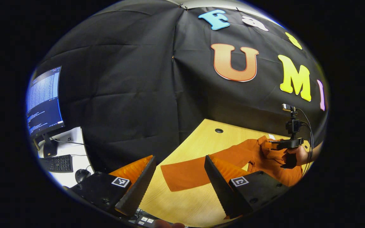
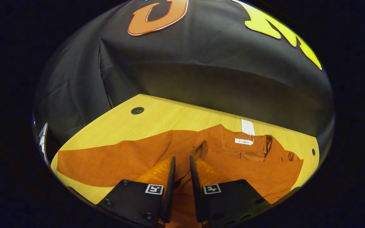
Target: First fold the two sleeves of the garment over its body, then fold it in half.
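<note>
- The garment (image 2: 220,152), an orange shirt, lies spread on the wooden table (image 2: 169,117), collar toward the back wall and a white tag at the neck.
- In the right gripper view, 1 sleeve (image 2: 106,161) stretches flat to the left across the table, reaching near the table's left edge.
- The right gripper (image 2: 182,164) sits low over the shirt's body, just below the collar area; its 2 fingers stand nearly together with a narrow slot between them, and orange cloth shows in that slot. Whether both fingers actually press the cloth, I cannot tell.
- In the left gripper view, the left gripper (image 1: 179,164) has its 2 fingers spread wide, with nothing between them; it hangs above the near part of the table, and the end of the sleeve (image 1: 185,174) lies flat on the wood beyond the gap.
- The same view shows the right gripper (image 1: 285,144) farther off at the right, held by a hand (image 1: 296,155) over the bunched body of the garment (image 1: 265,158).
- A round cable hole (image 1: 219,130) sits in the table near the back edge.
- At the left, on a white desk (image 1: 74,148), stand a monitor (image 1: 43,101), a keyboard (image 1: 57,163) and a mouse (image 1: 81,174).
</note>
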`<state>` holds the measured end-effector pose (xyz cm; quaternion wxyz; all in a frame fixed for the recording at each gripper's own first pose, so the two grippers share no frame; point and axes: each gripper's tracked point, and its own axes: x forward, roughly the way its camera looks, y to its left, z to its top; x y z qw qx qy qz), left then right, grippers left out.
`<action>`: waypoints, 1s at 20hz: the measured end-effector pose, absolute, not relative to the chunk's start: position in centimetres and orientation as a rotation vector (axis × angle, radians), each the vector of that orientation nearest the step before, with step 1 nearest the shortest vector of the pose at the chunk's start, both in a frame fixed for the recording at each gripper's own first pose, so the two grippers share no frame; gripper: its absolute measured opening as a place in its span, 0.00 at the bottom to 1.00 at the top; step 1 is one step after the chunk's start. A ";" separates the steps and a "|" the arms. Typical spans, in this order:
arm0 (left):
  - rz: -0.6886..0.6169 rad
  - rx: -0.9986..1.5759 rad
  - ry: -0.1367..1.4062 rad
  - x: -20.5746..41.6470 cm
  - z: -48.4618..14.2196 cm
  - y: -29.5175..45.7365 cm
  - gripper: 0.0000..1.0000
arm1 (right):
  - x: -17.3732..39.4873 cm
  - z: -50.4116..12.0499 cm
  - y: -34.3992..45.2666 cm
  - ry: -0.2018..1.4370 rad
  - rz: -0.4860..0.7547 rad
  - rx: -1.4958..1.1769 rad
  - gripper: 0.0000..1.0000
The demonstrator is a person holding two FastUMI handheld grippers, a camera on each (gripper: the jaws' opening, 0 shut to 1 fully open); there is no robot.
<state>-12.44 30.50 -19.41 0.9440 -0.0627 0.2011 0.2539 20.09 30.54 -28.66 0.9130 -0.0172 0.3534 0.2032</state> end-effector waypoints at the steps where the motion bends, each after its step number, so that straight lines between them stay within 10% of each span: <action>1: 0.514 -0.137 0.410 -12.1 -19.6 30.4 0.99 | 19.9 -28.3 30.8 0.724 0.431 -0.020 0.31; 4: 0.514 -0.163 0.400 -11.4 -20.2 30.5 0.99 | 19.3 -27.1 30.2 0.721 0.439 -0.016 0.77; 20: 0.630 -0.256 0.621 -9.8 -36.1 34.3 1.00 | 8.9 -12.8 17.5 0.604 0.411 0.025 0.88</action>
